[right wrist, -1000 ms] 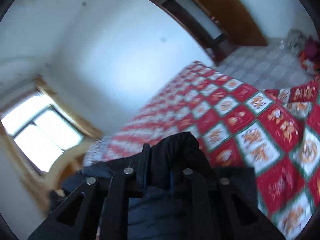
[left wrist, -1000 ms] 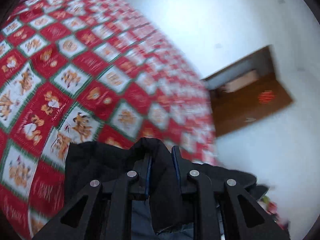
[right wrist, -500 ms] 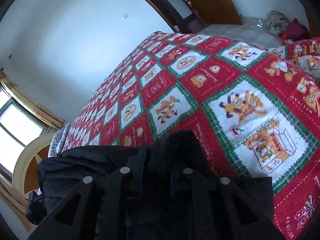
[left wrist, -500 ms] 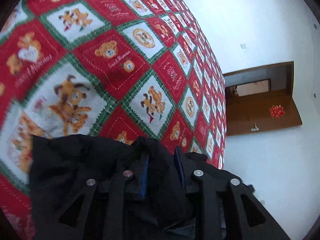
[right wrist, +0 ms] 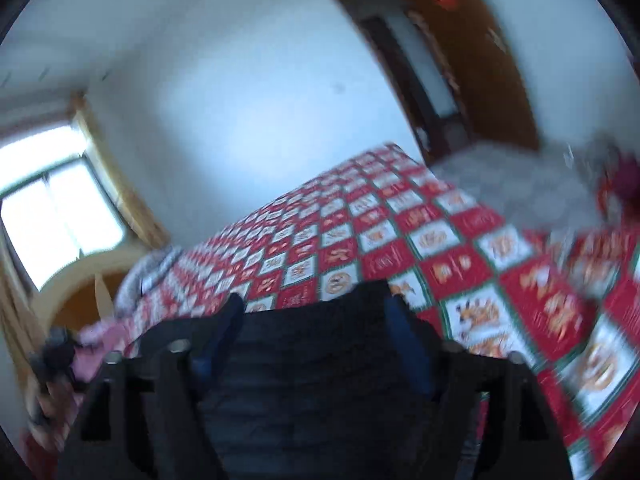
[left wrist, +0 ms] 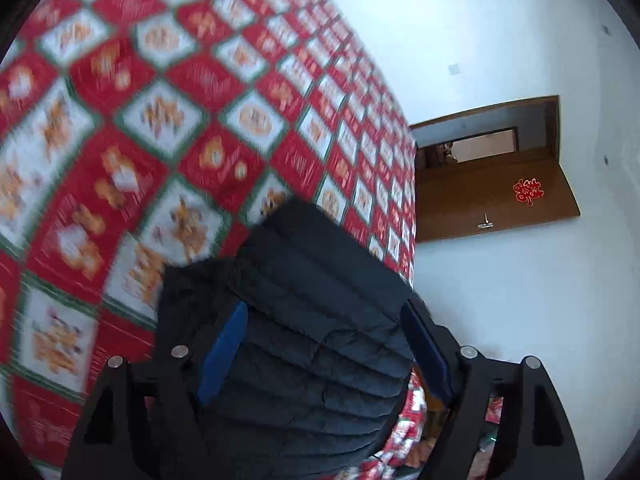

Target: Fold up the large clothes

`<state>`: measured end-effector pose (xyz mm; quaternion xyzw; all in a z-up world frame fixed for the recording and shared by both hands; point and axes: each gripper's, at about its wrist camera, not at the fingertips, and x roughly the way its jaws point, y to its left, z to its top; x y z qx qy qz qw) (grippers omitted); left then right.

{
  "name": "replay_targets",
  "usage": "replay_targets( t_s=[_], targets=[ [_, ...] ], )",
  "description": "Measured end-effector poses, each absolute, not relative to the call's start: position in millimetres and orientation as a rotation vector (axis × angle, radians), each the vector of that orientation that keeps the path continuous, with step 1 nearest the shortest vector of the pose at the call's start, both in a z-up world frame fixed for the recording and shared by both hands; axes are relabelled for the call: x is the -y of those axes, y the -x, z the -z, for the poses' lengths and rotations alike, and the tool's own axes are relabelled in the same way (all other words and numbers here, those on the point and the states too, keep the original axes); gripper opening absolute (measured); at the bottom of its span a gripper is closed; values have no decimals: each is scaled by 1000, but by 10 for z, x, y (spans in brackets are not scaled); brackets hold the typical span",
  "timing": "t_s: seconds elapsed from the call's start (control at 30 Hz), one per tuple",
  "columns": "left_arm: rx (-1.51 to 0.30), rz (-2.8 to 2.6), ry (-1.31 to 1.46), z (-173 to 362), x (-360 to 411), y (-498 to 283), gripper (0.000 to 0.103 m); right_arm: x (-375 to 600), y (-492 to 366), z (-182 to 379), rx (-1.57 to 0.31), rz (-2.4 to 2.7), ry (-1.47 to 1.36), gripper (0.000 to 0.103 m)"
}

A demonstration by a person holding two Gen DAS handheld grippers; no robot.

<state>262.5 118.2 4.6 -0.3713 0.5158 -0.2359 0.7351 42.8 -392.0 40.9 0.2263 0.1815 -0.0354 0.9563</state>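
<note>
A dark navy quilted jacket (left wrist: 312,320) lies folded on the red, white and green bear-pattern bedspread (left wrist: 120,140). My left gripper (left wrist: 326,312) is open, its blue-padded fingers (left wrist: 224,348) spread wide over the jacket without pinching it. In the right wrist view the same jacket (right wrist: 316,360) lies under my right gripper (right wrist: 316,312), which is also open with its fingers (right wrist: 408,344) apart above the cloth. Both views are blurred by motion.
A white wall and a brown wooden door (left wrist: 492,196) with a red ornament stand beyond the bed. A bright window (right wrist: 52,208) and wooden headboard (right wrist: 80,288) are at the left. Pink and dark clothes (right wrist: 68,356) lie near the pillow. Tiled floor (right wrist: 520,188) is past the bed.
Both grippers were shut on folds of the jacket; now both have opened and let it go. The jacket lies flat and both cameras have pulled back and tilted.
</note>
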Motion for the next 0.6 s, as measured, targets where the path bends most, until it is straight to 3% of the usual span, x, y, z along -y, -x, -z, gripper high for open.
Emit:
replay_targets(
  t_s=[0.07, 0.13, 0.33, 0.5, 0.57, 0.6],
  targets=[
    [-1088, 469, 756, -196, -1253, -2617, 81, 3655, -447, -529, -416, 44, -352, 51],
    [-1021, 338, 579, -387, -1141, -2587, 81, 3476, -552, -526, -457, -12, -328, 25],
    [-1034, 347, 137, -286, 347, -2687, 81, 2970, -1519, -258, -574, -123, -410, 23],
    [-1094, 293, 41, 510, 1046, -2818, 81, 2654, -2160, 682, -782, -7, -302, 23],
    [-1019, 305, -3, 710, 1075, -2728, 82, 2836, -2145, 962, -796, -33, -429, 15],
    [-965, 292, -33, 751, 1081, -2646, 82, 2940, -2103, 1024, -783, -45, -493, 4]
  ],
)
